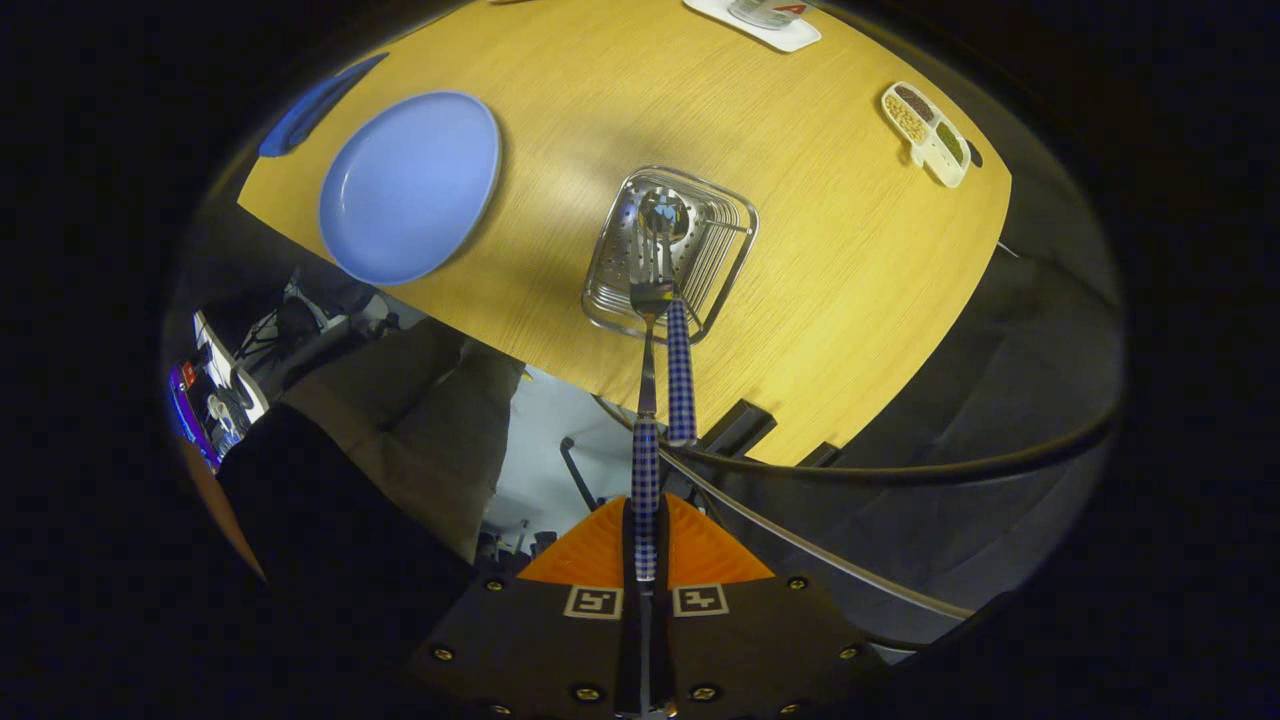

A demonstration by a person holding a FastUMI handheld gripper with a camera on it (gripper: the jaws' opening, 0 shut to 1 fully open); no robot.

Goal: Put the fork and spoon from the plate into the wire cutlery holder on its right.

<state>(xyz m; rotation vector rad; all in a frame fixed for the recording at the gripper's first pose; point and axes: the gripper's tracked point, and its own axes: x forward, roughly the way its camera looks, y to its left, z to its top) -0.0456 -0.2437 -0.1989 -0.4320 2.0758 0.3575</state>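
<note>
My gripper (645,525) is shut on the fork (647,400), pinching its blue-checked handle between both fingers. The fork hangs tines-down high above the table, its tines (651,296) over the near rim of the wire cutlery holder (720,285). The spoon (672,290) stands inside the holder, bowl down, its checked handle leaning out toward me beside the fork. The blue plate (410,185) lies bare on the wooden table to the holder's left.
A blue tray edge (315,100) sits beyond the plate. A white divided dish with beans (928,132) lies far right of the holder, a white tray with a cup (765,20) at the far side. A person's legs (400,430) stand by the table's near edge.
</note>
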